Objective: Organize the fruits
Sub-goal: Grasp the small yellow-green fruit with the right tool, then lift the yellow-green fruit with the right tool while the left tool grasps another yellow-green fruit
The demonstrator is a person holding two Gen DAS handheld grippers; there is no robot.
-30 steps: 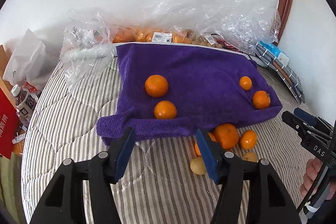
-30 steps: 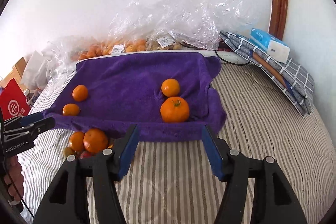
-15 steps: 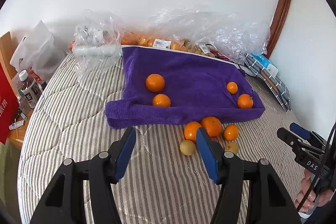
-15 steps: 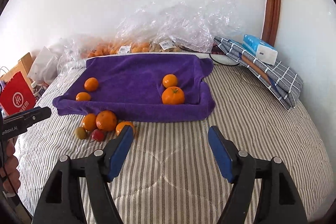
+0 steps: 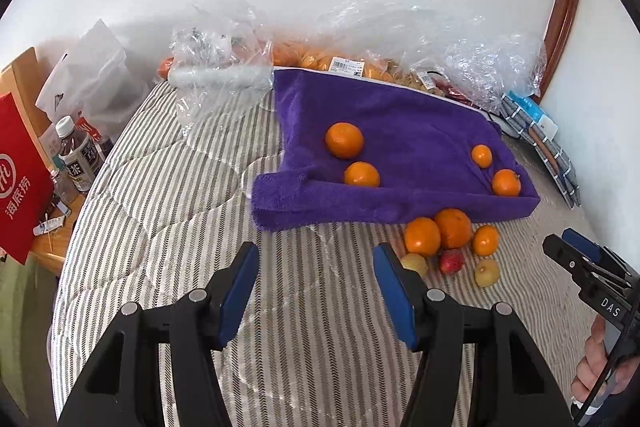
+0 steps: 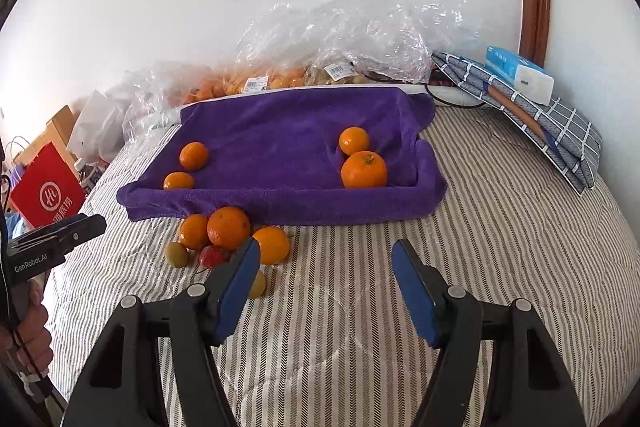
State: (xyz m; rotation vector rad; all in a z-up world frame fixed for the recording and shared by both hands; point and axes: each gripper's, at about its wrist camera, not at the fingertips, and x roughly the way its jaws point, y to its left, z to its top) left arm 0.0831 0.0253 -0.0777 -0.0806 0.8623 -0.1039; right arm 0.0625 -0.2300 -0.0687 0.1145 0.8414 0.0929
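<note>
Beside a purple towel-lined tray [image 6: 280, 203], the right gripper [image 6: 326, 287], jaws just closing but empty, hides a yellow fruit [image 6: 258, 285] at nine o'clock; left gripper [image 5: 316, 291] gapes empty

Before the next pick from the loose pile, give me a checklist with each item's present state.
1. Left tool empty, pads apart: ok.
2. Right tool empty, pads apart after closing a little just now: ok.
3. Loose pile on the striped cover in front of the purple towel, nothing lying over it: ok.
4. Right tool lined up on a fruit: not ok; the pile sits to the left of its left pad, which hides part of a yellow-green fruit.
5. Room on the towel: ok; four oranges sit near its two ends, the middle bare.
6. Red fruit free to lift alone: cannot tell; it is wedged among oranges.
</note>
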